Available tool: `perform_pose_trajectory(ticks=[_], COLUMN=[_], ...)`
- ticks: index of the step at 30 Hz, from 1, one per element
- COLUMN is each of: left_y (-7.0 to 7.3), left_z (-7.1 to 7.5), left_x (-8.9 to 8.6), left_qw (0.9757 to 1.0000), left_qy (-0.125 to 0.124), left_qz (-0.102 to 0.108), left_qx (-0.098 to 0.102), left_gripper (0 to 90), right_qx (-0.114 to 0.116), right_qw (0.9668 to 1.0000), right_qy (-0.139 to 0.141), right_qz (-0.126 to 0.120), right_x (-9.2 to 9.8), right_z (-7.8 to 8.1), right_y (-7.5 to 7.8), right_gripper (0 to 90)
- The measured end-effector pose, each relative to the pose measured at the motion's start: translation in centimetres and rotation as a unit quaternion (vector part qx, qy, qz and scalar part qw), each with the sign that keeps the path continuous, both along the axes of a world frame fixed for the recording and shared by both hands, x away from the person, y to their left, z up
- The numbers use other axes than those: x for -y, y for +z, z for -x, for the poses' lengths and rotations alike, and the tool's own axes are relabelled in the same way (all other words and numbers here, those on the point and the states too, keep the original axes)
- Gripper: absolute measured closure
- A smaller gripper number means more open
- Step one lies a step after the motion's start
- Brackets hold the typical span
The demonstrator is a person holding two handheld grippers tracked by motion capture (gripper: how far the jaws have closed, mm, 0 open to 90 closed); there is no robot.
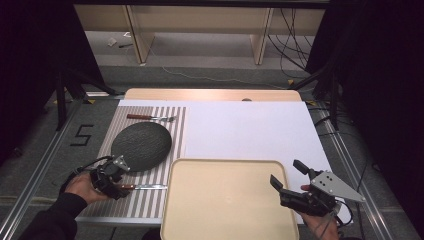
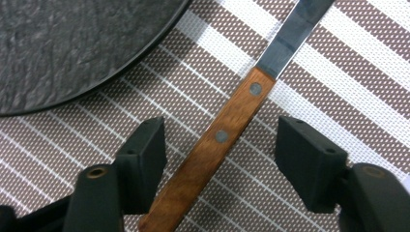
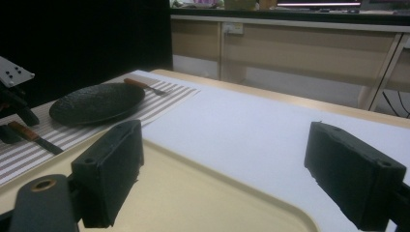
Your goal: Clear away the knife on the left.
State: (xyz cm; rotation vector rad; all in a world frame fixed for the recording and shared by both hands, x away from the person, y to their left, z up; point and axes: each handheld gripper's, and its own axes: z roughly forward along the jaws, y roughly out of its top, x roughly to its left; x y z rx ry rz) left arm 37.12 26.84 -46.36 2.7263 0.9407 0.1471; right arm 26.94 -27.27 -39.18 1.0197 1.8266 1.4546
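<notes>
High view: one knife [image 1: 142,187] lies on a striped placemat [image 1: 150,197], long axis running left–right, wooden handle to the left, blade tip pointing right toward a cream tray [image 1: 227,200]. The left gripper [image 1: 116,186] sits over the handle with its jaws spread, one on either side, neither touching the wood. One dark round plate [image 1: 141,146] rests on the mat beyond the knife; one wooden-handled fork [image 1: 151,118] lies at the mat's far edge, tines to the right. The right gripper [image 1: 285,176] hovers at the tray's right rim, jaws wide apart and empty. Left gripper view: two rivets mark the handle [image 2: 212,145].
</notes>
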Motion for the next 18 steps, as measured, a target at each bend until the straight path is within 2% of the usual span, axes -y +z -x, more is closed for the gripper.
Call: perform_pose_trajectory(ticks=[9, 16, 18], left_y=[0.09, 0.23, 0.25], left_z=[-0.26, 0.12, 0.18], left_x=[0.34, 0.57, 0.64], left_qw=[0.9997, 0.9993, 0.9991], left_qy=[-0.018, -0.033, -0.039], left_qz=[-0.003, -0.007, -0.008], left_qx=[-0.019, -0.019, -0.018], left_gripper=[47.0, 58.2, 58.8], right_qx=[-0.001, -0.001, -0.001], right_qw=[1.0, 1.0, 1.0], right_qy=[0.002, 0.002, 0.002], right_qz=[0.001, 0.001, 0.001], right_x=[-0.03, -0.03, -0.04], right_z=[0.0, -0.02, -0.02], right_y=[0.0, 0.0, -0.01], right_gripper=[14.8, 14.9, 14.9])
